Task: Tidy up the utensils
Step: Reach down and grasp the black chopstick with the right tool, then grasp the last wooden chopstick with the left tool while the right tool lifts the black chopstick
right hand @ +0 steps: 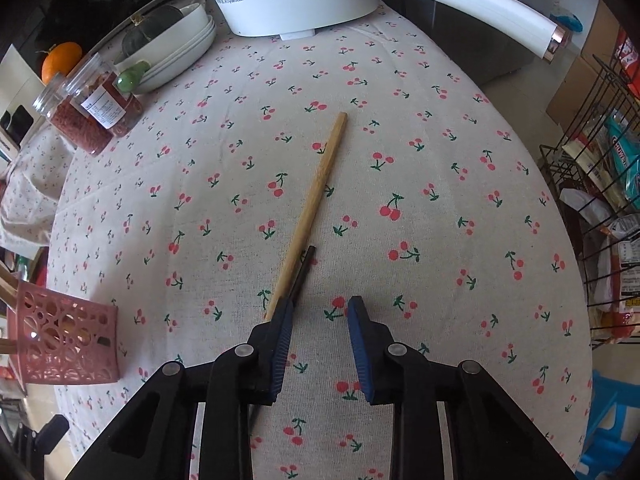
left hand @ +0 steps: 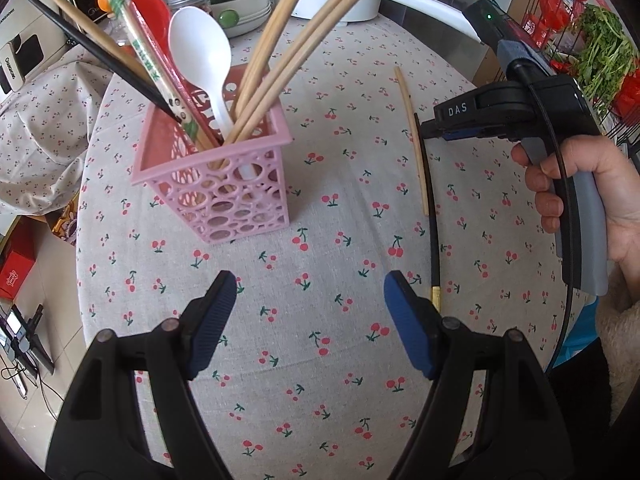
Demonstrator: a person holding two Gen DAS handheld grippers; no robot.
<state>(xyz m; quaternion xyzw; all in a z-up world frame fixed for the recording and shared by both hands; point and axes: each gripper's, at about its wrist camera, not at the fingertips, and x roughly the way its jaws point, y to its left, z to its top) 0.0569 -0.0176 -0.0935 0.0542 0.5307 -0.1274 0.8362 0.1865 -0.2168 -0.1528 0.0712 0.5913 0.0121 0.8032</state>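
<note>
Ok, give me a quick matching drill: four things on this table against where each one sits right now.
Things:
1. white spoon
2. wooden chopstick
3. jar
4. left gripper

Places:
A. lying flat on the tablecloth
B. hanging over bare cloth, nothing between its fingers
C. standing in the pink basket
D. beside the stacked plates

Pairs: 1-C, 2-A, 3-D, 4-B

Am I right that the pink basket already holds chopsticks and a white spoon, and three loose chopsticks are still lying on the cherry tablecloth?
Not quite: only two loose chopsticks lie on the cherry tablecloth, a bamboo chopstick and a black chopstick beside it, as the left wrist view shows. The rest stands: the pink basket does hold chopsticks and a white spoon.
</note>
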